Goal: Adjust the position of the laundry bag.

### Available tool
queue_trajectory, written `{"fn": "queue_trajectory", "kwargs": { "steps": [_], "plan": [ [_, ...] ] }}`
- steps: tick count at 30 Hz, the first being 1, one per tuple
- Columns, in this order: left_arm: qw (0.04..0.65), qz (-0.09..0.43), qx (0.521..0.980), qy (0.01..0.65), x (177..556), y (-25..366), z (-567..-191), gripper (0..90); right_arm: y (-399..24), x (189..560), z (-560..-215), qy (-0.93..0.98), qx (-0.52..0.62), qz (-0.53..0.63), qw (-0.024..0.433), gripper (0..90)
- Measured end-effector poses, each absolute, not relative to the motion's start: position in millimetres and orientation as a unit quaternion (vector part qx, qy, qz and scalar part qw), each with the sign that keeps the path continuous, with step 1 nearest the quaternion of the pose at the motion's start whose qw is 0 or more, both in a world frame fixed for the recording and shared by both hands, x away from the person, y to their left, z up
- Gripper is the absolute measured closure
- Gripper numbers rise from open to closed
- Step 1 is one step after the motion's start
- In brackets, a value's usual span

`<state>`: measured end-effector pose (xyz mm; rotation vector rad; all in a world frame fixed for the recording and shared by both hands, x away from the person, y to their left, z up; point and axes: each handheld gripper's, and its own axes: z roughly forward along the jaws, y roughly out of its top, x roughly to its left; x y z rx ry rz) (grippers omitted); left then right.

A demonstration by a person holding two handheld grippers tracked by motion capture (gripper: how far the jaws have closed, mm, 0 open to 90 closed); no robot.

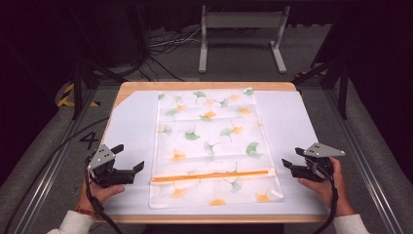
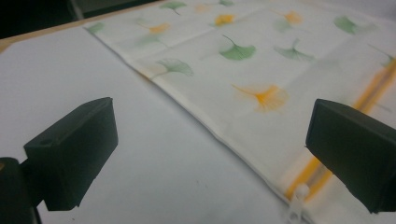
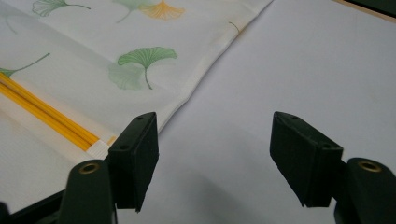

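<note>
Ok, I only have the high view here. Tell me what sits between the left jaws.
Observer: Nothing. The left gripper stands open over bare white table cover, beside the cloth bag edge.
Operator: Now check the right one.
Observer: The right gripper is open too, empty, just off the bag's edge.
Operator: Give me the zip's end on the left.
Observer: A small white zip pull lies at the orange zip end.
</note>
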<state>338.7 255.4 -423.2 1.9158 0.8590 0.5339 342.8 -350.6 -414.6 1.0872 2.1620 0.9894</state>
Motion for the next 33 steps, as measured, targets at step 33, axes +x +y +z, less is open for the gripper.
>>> {"fn": "queue_trajectory", "kwargs": {
  "steps": [33],
  "plan": [
    [0.363, 0.157, 0.823, 0.407, 401, 206, -451, 19.3, -282, 417, -432, 0.826, 0.398, 0.324, 0.234, 42.3]
  ]
}}
